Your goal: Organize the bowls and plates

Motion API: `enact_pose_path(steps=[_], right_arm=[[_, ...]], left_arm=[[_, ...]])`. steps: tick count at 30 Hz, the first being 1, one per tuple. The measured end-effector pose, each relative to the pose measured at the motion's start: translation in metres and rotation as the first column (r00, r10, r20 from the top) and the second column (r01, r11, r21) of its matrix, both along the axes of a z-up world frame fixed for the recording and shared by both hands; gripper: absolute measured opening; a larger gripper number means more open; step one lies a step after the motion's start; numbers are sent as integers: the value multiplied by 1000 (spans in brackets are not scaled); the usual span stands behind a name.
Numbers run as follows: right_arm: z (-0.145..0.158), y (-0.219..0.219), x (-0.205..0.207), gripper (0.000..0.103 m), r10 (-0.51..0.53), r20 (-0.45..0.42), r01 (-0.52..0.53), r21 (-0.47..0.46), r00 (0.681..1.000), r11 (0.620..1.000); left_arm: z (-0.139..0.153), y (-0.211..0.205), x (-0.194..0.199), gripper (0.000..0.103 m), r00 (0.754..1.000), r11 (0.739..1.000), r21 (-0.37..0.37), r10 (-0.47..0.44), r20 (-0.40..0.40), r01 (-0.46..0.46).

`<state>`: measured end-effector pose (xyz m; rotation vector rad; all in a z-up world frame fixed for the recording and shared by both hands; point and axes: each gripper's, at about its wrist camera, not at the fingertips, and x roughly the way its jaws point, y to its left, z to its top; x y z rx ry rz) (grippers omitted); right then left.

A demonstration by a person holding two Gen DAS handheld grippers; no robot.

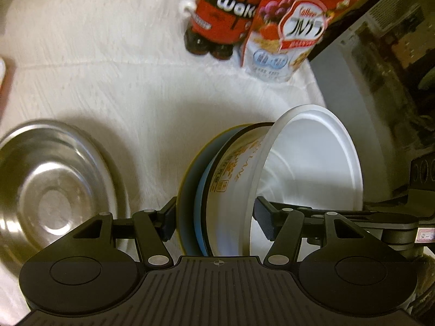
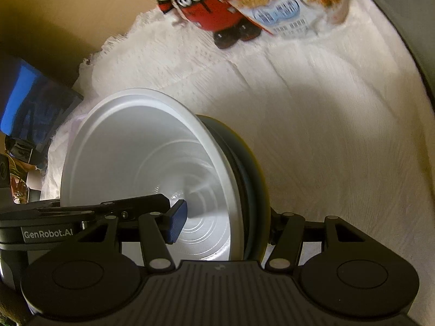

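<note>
Left wrist: steel bowl [image 1: 51,190] beside gripped stack [image 1: 272,179]; blurred, perhaps cereal bag [image 1: 288,30] behind.

White fringed cloth [image 1: 136,81] covers the work surface. At 12 o'clock on it: red-and-black bottle pack [image 1: 223,13], label partly cut off, reads like "wak". Touching its right side at 1 o'clock, a red and white cereal bag [image 1: 293,27], tilted. At 9 o'clock off the cloth edge, a blue-and-black box [image 2: 30,103], blurred, probably packaging. Brown floor [image 2: 81,13] beyond at 11.
</note>
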<state>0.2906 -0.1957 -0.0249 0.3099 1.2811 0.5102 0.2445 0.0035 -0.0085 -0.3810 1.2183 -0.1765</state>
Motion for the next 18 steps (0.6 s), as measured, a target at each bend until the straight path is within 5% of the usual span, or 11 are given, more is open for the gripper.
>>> enact_pose_path(steps=[9, 18], right_arm=[[58, 58, -6, 57, 50, 118, -50, -6, 992, 999], [50, 163, 4, 57, 179, 86, -179, -6, 980, 984]], left_arm=[[53, 55, -17, 63, 994, 999, -8, 50, 101, -50], [49, 147, -43, 63, 977, 981, -3, 194, 87, -195]])
